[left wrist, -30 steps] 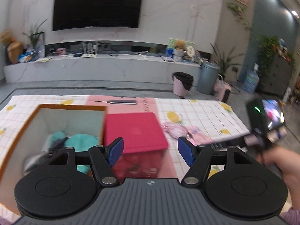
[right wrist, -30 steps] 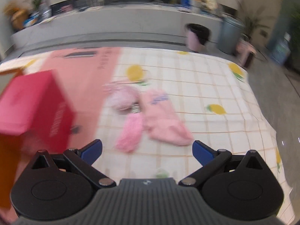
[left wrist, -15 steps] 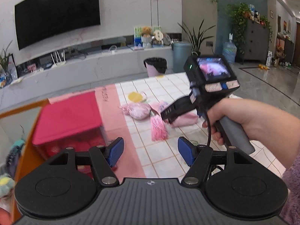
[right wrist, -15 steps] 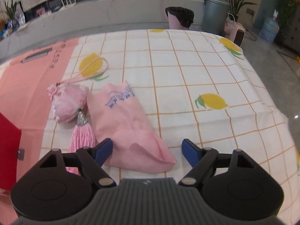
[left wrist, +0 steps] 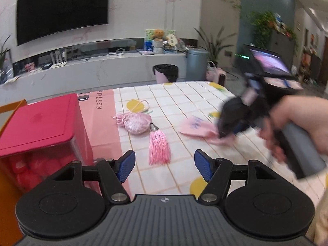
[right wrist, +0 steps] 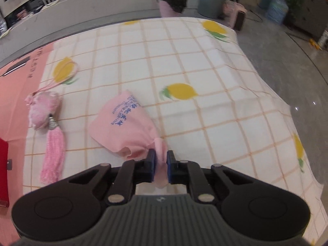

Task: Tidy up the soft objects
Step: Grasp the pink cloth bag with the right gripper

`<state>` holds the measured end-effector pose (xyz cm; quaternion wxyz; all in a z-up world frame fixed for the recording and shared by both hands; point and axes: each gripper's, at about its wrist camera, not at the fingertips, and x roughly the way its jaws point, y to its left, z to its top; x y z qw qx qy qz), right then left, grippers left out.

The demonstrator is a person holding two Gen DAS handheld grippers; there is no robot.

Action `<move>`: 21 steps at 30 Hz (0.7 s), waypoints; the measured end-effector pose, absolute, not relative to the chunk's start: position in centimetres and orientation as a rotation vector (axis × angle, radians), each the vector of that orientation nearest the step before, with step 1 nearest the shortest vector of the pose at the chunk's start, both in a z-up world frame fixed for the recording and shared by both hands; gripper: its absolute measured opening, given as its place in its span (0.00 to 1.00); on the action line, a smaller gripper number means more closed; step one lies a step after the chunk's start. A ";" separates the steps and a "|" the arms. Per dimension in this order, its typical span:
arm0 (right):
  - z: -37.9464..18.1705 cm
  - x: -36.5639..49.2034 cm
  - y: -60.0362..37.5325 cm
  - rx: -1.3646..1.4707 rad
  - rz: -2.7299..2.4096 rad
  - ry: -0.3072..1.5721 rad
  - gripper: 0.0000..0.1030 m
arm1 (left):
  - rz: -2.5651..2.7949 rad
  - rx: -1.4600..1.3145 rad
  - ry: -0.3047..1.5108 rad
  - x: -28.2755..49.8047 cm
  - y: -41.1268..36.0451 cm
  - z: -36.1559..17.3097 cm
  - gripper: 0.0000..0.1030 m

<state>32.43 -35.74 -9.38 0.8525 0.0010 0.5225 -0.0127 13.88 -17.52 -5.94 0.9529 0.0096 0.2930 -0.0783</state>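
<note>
Now closing right tongs point(right wrist: 161, 162) on pink cloth pouch point(right wrist: 125, 127) (blue print, bunched end pinched); left tongs point(left wrist: 164, 168) released.

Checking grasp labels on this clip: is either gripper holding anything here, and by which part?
The right gripper is closing on the pink cloth bag, pinching its bunched near end between the pads. The left gripper is open and holds nothing.

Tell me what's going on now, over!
Right gripper closing on pink bag's near corner. Left gripper open, empty, above the tablecloth. Tassel pouch lying beside the bag. Nothing in the way.
</note>
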 end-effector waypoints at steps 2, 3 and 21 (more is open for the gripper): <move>-9.3 32.2 -36.4 -0.063 -0.052 1.106 0.09 | -0.122 0.001 0.590 15.0 -18.0 -6.1 0.76; -9.3 32.2 -36.9 -0.080 -0.060 1.106 0.09 | -0.104 -0.006 0.587 15.5 -18.2 -6.3 0.76; -9.5 32.8 -37.0 -0.083 -0.074 1.090 0.09 | 0.325 -0.061 0.788 29.5 -20.1 -10.3 0.76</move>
